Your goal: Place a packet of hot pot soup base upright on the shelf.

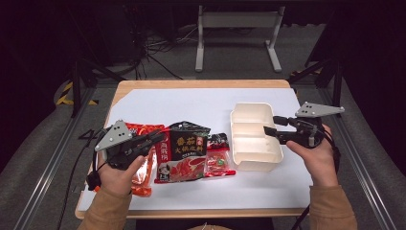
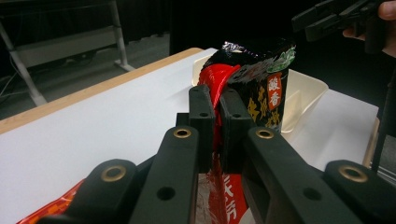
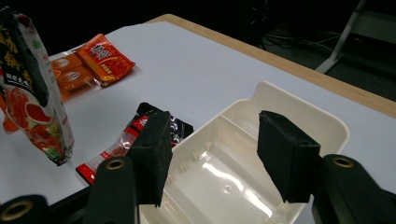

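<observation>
The black pouch (image 2: 261, 79) hangs pinched in the left gripper (image 2: 217, 114), lifted off the table (image 1: 191, 103) beside the cream tray (image 1: 253, 158). The tray's compartments hold nothing. The right gripper (image 3: 215, 149) hovers over it, jaws wide.

black-red sachet (image 1: 184, 152), cream tray (image 1: 253, 158), white table (image 1: 191, 103)

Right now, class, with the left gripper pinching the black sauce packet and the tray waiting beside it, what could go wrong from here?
1. The left gripper pinches the black sauce packet only at one edge, so it could slip or swing.
2. The open right gripper hangs over the cream tray; it may block the packet or knock the light tray.
3. The hanging packet may drag the small clear sachet beside it.
</observation>
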Demonstrator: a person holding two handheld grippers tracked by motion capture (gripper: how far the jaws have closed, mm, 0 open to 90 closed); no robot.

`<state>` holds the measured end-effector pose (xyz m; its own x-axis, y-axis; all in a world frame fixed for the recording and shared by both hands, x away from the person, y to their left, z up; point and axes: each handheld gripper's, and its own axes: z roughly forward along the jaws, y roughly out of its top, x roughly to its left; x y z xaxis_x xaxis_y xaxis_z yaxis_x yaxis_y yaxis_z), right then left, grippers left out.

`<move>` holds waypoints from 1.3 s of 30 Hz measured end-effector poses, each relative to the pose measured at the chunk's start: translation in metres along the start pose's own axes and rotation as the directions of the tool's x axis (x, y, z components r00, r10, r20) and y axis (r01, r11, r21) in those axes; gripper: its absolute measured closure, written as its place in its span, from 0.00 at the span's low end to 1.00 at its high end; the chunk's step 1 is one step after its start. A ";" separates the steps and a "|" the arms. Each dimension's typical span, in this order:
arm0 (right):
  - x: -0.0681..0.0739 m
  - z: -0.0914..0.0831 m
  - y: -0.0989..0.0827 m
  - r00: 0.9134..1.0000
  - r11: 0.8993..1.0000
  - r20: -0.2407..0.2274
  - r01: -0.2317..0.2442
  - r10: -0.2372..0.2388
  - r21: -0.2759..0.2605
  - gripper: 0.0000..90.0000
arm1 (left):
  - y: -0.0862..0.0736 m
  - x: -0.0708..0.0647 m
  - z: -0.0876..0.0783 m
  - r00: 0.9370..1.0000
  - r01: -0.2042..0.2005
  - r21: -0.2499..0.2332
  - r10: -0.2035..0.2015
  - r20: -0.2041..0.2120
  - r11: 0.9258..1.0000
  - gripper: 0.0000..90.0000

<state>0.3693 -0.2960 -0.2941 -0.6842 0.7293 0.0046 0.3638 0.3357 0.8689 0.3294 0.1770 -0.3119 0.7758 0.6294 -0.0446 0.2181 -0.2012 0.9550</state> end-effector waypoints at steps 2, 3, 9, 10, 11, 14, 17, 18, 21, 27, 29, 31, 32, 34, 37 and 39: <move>0.001 0.001 0.000 1.000 1.000 -0.007 0.005 -0.005 -0.012 0.50 | -0.001 0.001 0.001 1.000 0.003 -0.005 -0.003 0.000 1.000 0.96; 0.003 0.003 0.000 1.000 1.000 -0.012 0.018 -0.018 -0.016 0.50 | -0.001 0.002 0.002 1.000 0.005 -0.004 -0.005 -0.002 1.000 0.96; 0.013 0.012 0.005 0.997 0.999 -0.068 0.040 -0.041 -0.028 0.51 | 0.000 0.003 0.003 1.000 0.009 -0.017 -0.010 -0.009 1.000 0.96; 0.015 0.013 0.007 0.996 0.999 -0.080 0.043 -0.045 -0.033 0.51 | 0.000 0.003 0.003 1.000 0.011 -0.017 -0.011 -0.009 1.000 0.96; 0.017 0.015 0.009 0.995 0.998 -0.089 0.047 -0.050 -0.035 0.51 | 0.000 0.003 0.004 1.000 0.011 -0.020 -0.011 -0.010 1.000 0.96; 0.030 0.028 0.022 0.987 0.994 -0.122 0.104 -0.105 -0.016 0.48 | 0.000 0.002 0.005 1.000 0.013 -0.019 -0.014 -0.015 1.000 0.96; 0.036 0.034 0.033 0.980 0.993 -0.157 0.118 -0.119 -0.017 0.46 | 0.000 0.002 0.006 1.000 0.012 -0.016 -0.012 -0.015 1.000 0.96; 0.038 0.036 0.036 0.978 0.993 -0.166 0.121 -0.122 -0.019 0.46 | 0.000 0.002 0.006 1.000 0.013 -0.017 -0.013 -0.015 1.000 0.96; 0.045 0.043 0.046 0.969 0.991 -0.209 0.130 -0.131 -0.019 0.44 | 0.000 0.001 0.006 1.000 0.015 -0.022 -0.016 -0.018 1.000 0.96; 0.058 0.053 0.060 0.953 0.990 -0.269 0.140 -0.142 -0.026 0.41 | -0.001 0.001 0.005 1.000 0.016 -0.027 -0.017 -0.018 1.000 0.96; 0.063 0.057 0.065 0.947 0.988 -0.284 0.152 -0.152 -0.023 0.40 | -0.001 0.001 0.005 1.000 0.016 -0.028 -0.016 -0.019 0.999 0.96; 0.065 0.058 0.067 0.944 0.988 -0.293 0.156 -0.154 -0.019 0.40 | -0.001 0.001 0.005 1.000 0.017 -0.028 -0.018 -0.019 0.999 0.96; 0.071 0.063 0.072 0.935 0.985 -0.312 0.172 -0.168 -0.014 0.39 | -0.001 0.001 0.006 1.000 0.017 -0.028 -0.018 -0.020 0.999 0.96; 0.073 0.064 0.073 0.932 0.984 -0.317 0.180 -0.175 -0.015 0.39 | -0.001 0.001 0.006 1.000 0.021 -0.027 -0.021 -0.020 0.999 0.96; 0.082 0.071 0.078 0.924 0.980 -0.332 0.199 -0.190 -0.007 0.39 | -0.001 0.000 0.006 1.000 0.024 -0.029 -0.025 -0.019 0.999 0.96; 0.087 0.076 0.081 0.919 0.978 -0.342 0.208 -0.196 -0.002 0.39 | -0.001 0.000 0.006 0.999 0.025 -0.030 -0.026 -0.020 0.999 0.96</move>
<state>0.3873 -0.1602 -0.2611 -0.9164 0.4003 0.0030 0.2120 0.4790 0.8518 0.3330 0.1726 -0.3144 0.7580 0.6492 -0.0636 0.2200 -0.1626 0.9619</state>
